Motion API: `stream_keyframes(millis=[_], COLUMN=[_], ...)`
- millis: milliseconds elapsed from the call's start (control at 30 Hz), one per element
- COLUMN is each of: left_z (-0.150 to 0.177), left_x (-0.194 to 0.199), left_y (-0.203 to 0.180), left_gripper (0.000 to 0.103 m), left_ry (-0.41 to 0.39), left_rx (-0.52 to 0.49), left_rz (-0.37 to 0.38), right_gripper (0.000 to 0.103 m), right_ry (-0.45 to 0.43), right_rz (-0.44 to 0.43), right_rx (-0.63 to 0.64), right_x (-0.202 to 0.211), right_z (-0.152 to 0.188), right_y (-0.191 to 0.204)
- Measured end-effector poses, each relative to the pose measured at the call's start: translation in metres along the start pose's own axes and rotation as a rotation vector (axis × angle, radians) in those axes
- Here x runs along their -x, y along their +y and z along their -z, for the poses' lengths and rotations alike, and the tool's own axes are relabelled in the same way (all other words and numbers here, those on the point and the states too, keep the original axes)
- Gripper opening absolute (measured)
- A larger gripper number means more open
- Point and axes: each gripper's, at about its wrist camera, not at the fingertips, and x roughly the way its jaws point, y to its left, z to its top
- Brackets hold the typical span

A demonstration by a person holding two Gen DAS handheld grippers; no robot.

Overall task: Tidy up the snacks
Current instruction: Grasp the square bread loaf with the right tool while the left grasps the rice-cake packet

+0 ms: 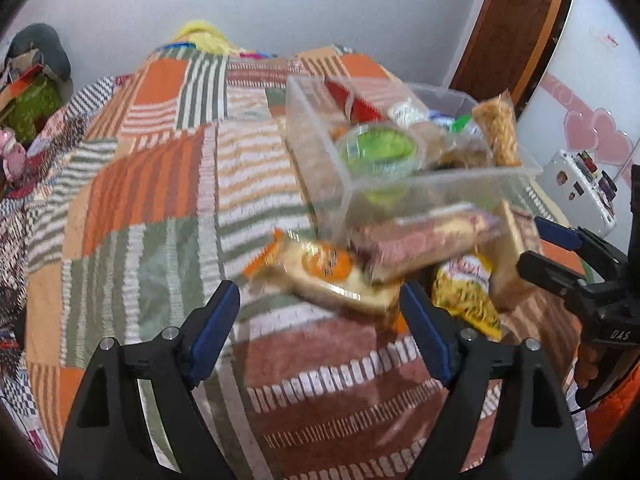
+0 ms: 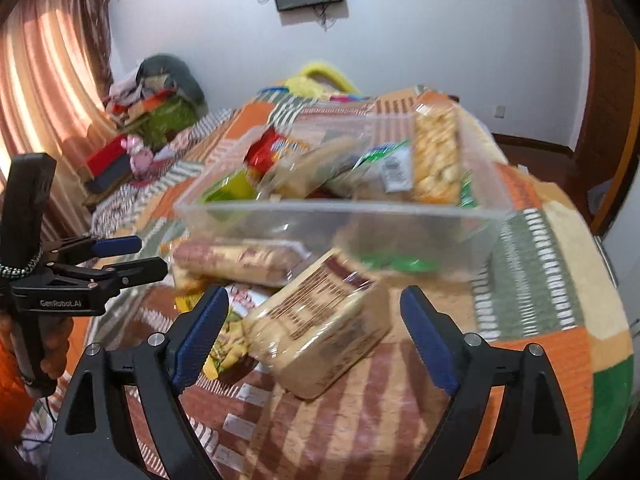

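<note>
A clear plastic bin [image 1: 440, 188] [image 2: 280, 216] stands on the patchwork bedspread and holds several snacks, among them a green-lidded cup [image 1: 376, 148]. In front of it lie loose packs: an orange-labelled pack [image 1: 332, 276], a maroon biscuit pack [image 1: 424, 240] [image 2: 236, 262], a yellow noodle pack [image 1: 468, 292] [image 2: 224, 344] and a beige wafer pack [image 2: 320, 328] [image 1: 516, 256]. My left gripper [image 1: 320, 312] is open, just short of the orange-labelled pack. My right gripper [image 2: 316, 316] is open, with the beige wafer pack between its fingers, not clamped.
The bedspread [image 1: 160, 200] stretches left and far. Clothes and boxes are piled at the far left [image 2: 152, 120]. A white appliance [image 1: 580, 188] stands right of the bed. A wooden door [image 1: 516, 28] is behind.
</note>
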Motion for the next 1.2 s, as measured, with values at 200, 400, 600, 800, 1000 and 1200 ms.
stream_keyframes(millis=[200,400,600,800,1000,1200], left_z=[0.001,-0.006,0.002,0.02,0.01,-0.009], left_x=[-0.013,-0.03,-0.032,-0.021,-0.011,-0.003], left_y=[-0.016,-0.029,-0.007,0.025,0.029,0.03], left_gripper=[0.082,0.083,0.083,0.083,0.083,0.083], left_ry=[-0.009,-0.014,0.016,0.032,-0.018,-0.086], left_rx=[-0.017,-0.016,0.03,0.071,0.105,0.12], left_rz=[-0.006,-0.078,-0.121,-0.154,-0.101,-0.134], right_gripper=[0.086,0.085,0.085,0.079,0.073,0.073], right_ry=[0.054,0.03,0.004,-0.027,0.009,0.04], right_rz=[0.005,0.044,0.08,0.129,0.09,0.101], right_rx=[-0.026,-0.033,-0.055,-0.078,-0.101,-0.094], right_x=[-0.021,-0.003,0.016,0.024,0.009,0.004], right_z=[0.004,0.01,0.021,0.02,0.02,0.025], right_y=[-0.002,-0.014,-0.027,-0.037,-0.037,-0.032])
